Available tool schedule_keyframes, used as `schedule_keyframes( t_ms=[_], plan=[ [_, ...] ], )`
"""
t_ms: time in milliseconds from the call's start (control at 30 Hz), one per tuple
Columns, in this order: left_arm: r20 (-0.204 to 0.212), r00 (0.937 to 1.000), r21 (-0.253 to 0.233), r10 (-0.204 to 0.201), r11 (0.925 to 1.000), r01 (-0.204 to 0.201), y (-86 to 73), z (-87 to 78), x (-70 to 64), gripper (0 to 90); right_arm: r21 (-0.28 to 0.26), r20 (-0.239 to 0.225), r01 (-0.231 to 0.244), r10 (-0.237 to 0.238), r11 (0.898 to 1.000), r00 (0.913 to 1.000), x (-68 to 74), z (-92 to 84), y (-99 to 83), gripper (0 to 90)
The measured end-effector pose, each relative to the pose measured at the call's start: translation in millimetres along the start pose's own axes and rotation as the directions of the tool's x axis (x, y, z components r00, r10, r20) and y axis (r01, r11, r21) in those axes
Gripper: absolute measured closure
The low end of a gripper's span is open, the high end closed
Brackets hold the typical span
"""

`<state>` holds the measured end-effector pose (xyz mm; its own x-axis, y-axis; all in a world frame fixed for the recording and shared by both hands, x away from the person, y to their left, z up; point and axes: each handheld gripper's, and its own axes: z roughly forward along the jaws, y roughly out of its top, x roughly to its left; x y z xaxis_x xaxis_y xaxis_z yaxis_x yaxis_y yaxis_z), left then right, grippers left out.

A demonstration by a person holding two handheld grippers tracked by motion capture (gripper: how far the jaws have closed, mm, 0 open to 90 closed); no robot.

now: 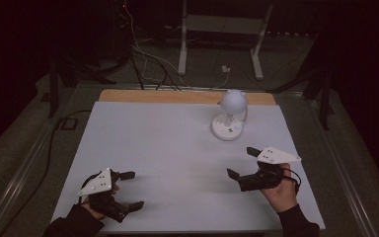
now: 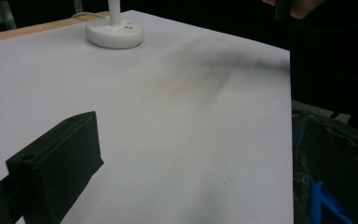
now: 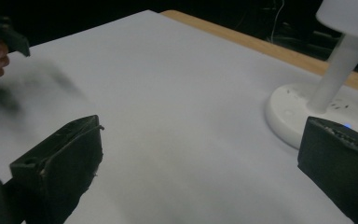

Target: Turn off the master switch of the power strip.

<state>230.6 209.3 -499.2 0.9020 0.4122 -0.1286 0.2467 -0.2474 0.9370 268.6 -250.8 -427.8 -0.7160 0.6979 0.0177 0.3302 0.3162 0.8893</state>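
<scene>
Over at the near left corner of the white table top (image 1: 177, 148), the left gripper (image 1: 131, 189) is held low by the left hand (image 1: 96, 202), its jaws spread wide with nothing caught between them. Further right, toward the far edge, the white desk lamp (image 1: 230, 118) is seen standing upright on its round base, well apart from both grippers. On the right, the right gripper (image 1: 243, 162) is held just above the surface by the right hand (image 1: 280, 193), jaws gaping wide and empty, and it is pointed toward the lamp, whose base is framed beside one jaw in the right gripper view.
</scene>
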Motion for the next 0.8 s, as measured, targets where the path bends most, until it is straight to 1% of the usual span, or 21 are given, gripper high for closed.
schedule_keyframes(
  t_ms=[267,333,367,533,800],
  plan=[
    [0.000,1.0000,0.000,0.003,1.0000,-0.003,0.0,-0.4,-0.3,0.4,-0.016,0.024,-0.005,0.005,1.000,0.9997,-8.0,0.0,10.1,0.0],
    [0.002,1.0000,-0.004,0.003,1.0000,-0.003,0.2,-0.4,0.0,0.4,-0.020,0.036,-0.011,0.012,1.000,0.9993,-10.9,-0.1,13.6,0.0],
    [0.001,1.0000,-0.003,0.001,1.0000,-0.001,0.1,-0.4,-0.1,0.4,-0.022,0.035,-0.016,0.017,1.000,0.9993,-12.3,-0.2,14.7,0.0],
    [-0.002,1.0000,-0.004,0.002,1.0000,-0.002,0.2,-0.7,0.1,0.4,-0.022,0.052,-0.016,0.018,1.000,0.9985,-18.1,1.6,18.6,0.0],
    [0.000,1.0000,-0.005,0.002,1.0000,-0.002,0.2,-0.8,0.1,0.4,-0.030,0.067,-0.035,0.037,0.999,0.9971,-28.1,4.2,24.5,0.0]
  ],
)
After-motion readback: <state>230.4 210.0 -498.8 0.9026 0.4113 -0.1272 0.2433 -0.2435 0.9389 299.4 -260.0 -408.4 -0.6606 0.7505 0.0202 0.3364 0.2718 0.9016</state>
